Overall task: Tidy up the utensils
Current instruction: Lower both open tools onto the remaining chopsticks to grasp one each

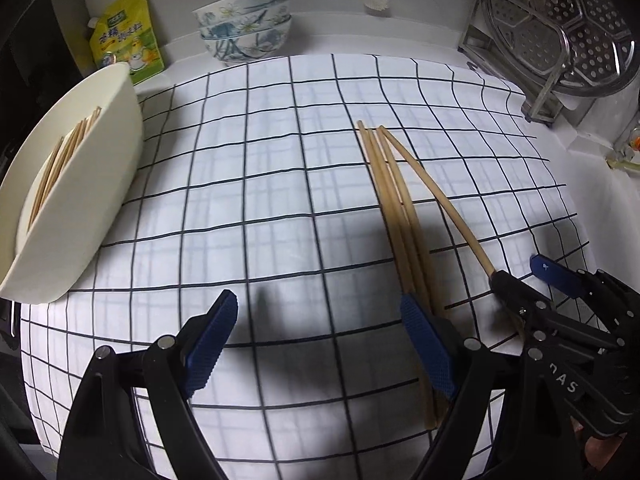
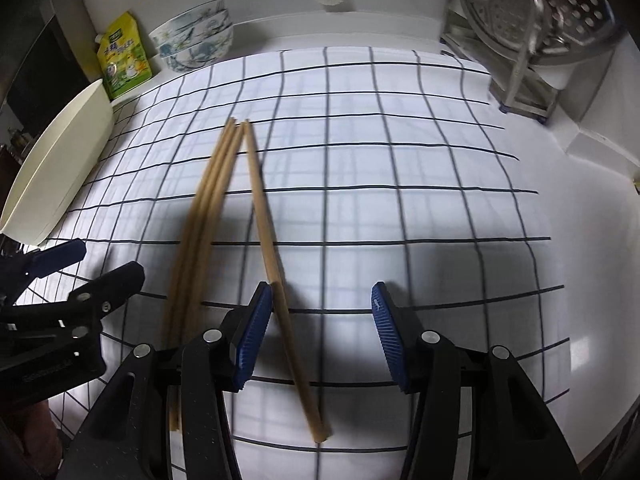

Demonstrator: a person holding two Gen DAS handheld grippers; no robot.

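Several wooden chopsticks (image 1: 60, 164) lie in the cream oval tray (image 1: 100, 208) at the counter's left edge; four loose wooden chopsticks (image 2: 208, 208) remain mid-counter. The left gripper (image 1: 320, 344) and right gripper (image 2: 320, 336) are both spread, grasping nothing.

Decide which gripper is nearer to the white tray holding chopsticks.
Left. The left gripper hovers open just right of the white tray; the right gripper sits farther right, open around one loose chopstick.

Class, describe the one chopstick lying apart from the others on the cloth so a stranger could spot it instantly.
Find the white checked cloth covering the counter, then the loose chopsticks lying on it. Three lie tight together; the lone chopstick splays off to their right, its near end between the fingers of the open right gripper.
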